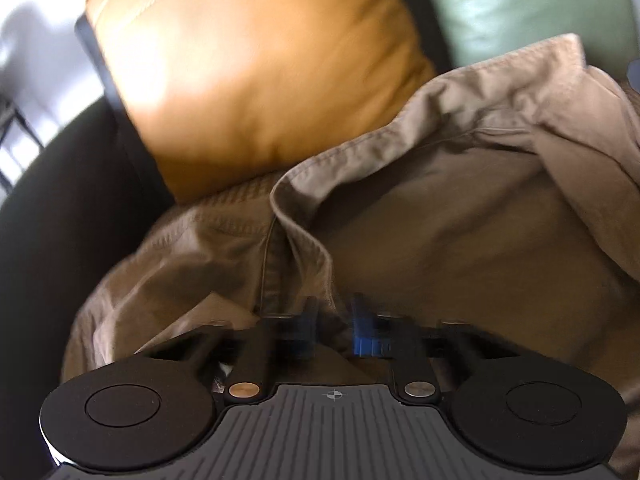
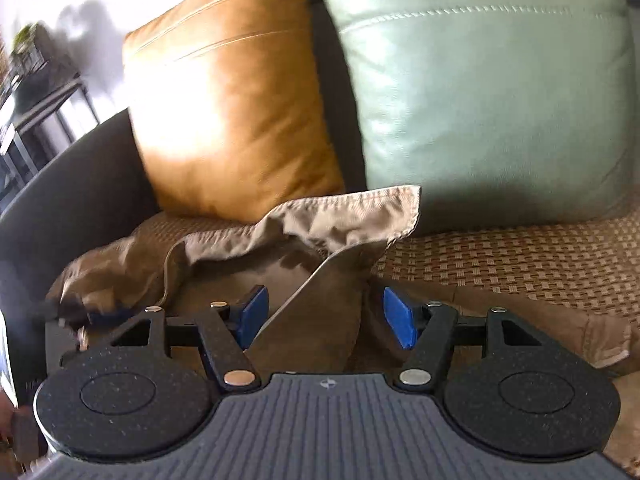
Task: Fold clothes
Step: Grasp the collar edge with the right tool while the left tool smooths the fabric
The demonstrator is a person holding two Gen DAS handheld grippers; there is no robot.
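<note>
On the woven brown seat cover (image 2: 520, 256), the crumpled khaki garment (image 2: 320, 216) stretches left to right before an orange leather cushion (image 2: 224, 100). Left gripper (image 1: 334, 328) pinches its hem; right gripper (image 2: 324, 316) straddles a fold, pads apart.

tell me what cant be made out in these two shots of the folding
- Left gripper, left wrist view: blue pads smeared by motion blur, so the grip on the tan garment is unclear.
- Garment type: bunched in both views and cut off by the left wrist view's right edge.
- Right gripper, right wrist view: its body hides the cloth below the open jaws.
</note>
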